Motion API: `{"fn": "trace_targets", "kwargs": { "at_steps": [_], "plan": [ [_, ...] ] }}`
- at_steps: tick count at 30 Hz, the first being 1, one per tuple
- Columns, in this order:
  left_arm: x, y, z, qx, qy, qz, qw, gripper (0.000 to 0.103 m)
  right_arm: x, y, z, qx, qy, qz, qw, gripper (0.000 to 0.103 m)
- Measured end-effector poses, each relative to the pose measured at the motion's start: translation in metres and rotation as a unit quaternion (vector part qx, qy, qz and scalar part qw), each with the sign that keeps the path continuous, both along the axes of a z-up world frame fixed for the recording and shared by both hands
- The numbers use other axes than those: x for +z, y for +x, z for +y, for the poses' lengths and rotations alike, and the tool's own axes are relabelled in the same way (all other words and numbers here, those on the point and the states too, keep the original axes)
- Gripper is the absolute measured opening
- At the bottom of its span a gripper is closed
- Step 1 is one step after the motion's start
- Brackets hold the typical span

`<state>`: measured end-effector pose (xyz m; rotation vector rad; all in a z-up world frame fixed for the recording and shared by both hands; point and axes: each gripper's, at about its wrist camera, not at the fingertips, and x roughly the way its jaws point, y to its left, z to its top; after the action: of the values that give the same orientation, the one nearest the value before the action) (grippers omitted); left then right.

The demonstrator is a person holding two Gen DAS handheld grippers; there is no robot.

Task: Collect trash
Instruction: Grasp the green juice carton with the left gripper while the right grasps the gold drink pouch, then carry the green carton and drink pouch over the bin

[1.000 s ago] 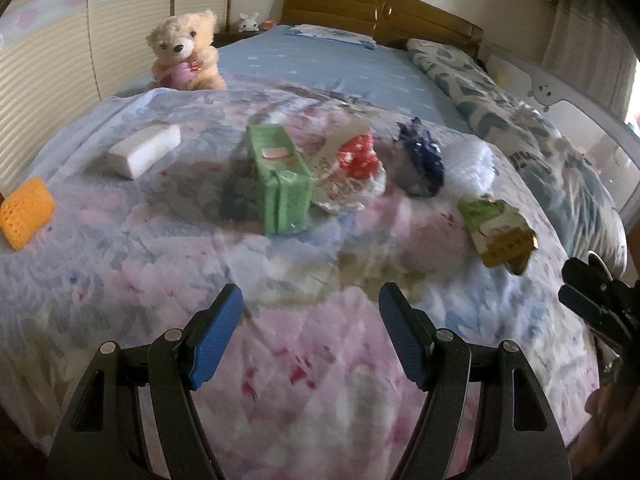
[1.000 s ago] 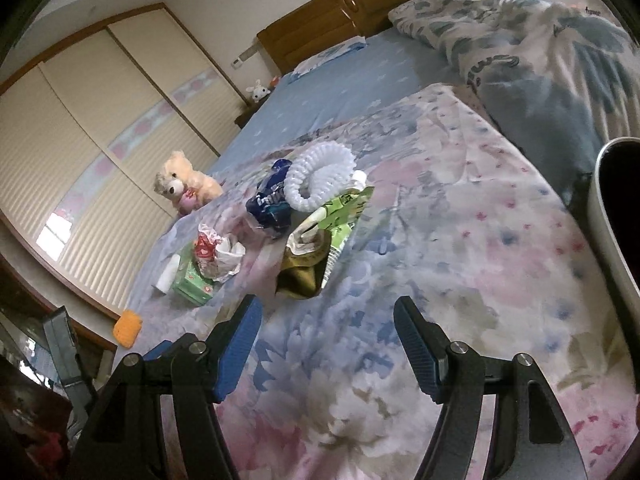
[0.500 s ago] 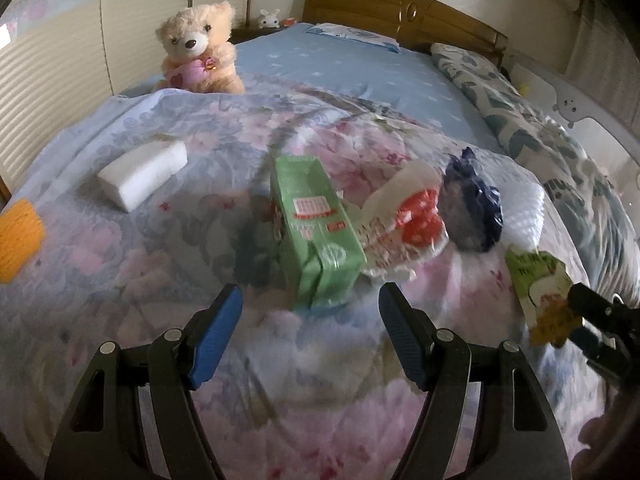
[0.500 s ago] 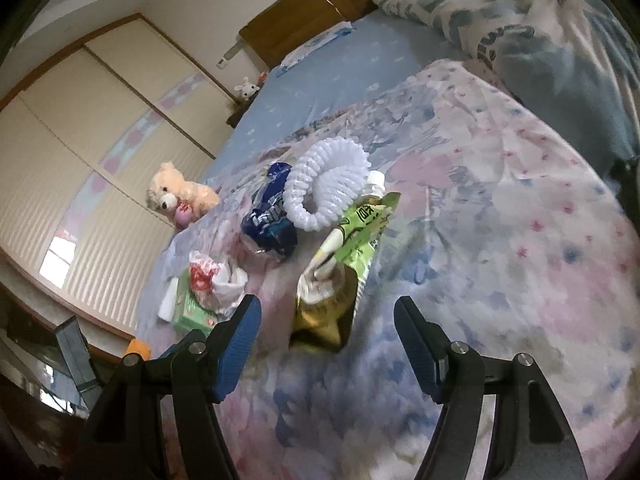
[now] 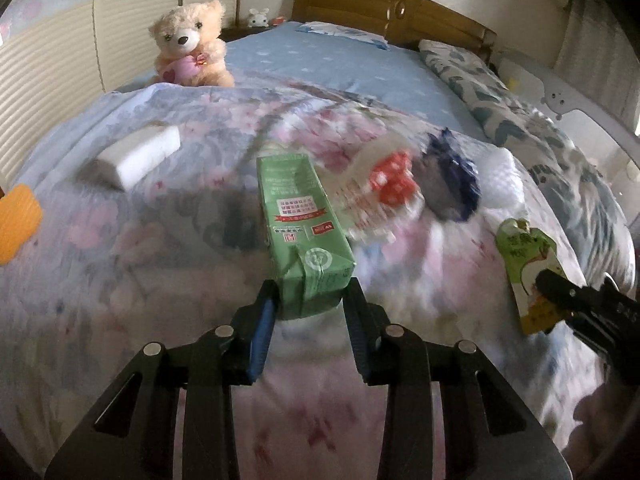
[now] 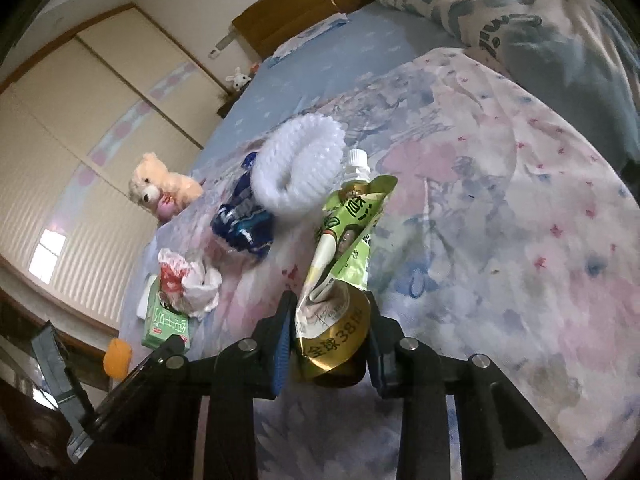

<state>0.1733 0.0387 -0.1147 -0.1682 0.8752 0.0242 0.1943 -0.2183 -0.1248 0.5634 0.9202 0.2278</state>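
My left gripper is shut on the near end of a green drink carton lying on the floral bedspread. My right gripper is shut on the gold base of a green spout pouch; both show at the right edge of the left wrist view, the pouch and the gripper. Behind lie a crumpled white and red wrapper, a dark blue wrapper and a white foam net ring. The carton also shows in the right wrist view.
A white sponge block and an orange sponge lie at the left. A teddy bear sits at the back. A folded patterned quilt lies along the right side. The wooden headboard is beyond.
Both grippers moved forward and closed: the left around the green carton, the right around the green pouch. Both were open and empty before.
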Motion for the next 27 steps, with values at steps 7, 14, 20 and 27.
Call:
{"fn": "trace_targets", "kwargs": {
  "at_steps": [7, 14, 20, 27],
  "plan": [
    [0.013, -0.029, -0.030, -0.043, -0.015, -0.011, 0.9989, 0.032, 0.006, -0.029, -0.023, -0.002, 0.000, -0.009, 1.000, 0.031],
    [0.028, -0.038, -0.080, -0.110, -0.019, -0.028, 0.9933, 0.031, 0.022, -0.057, -0.053, -0.021, -0.006, -0.027, 0.999, 0.031],
    [0.039, -0.048, -0.122, -0.161, -0.023, -0.037, 0.9860, 0.031, 0.036, -0.080, -0.079, -0.038, -0.017, -0.045, 0.998, 0.031],
    [0.047, -0.058, -0.164, -0.207, -0.022, -0.045, 0.9770, 0.031, 0.048, -0.103, -0.112, -0.063, -0.023, -0.057, 0.996, 0.031]
  ]
}}
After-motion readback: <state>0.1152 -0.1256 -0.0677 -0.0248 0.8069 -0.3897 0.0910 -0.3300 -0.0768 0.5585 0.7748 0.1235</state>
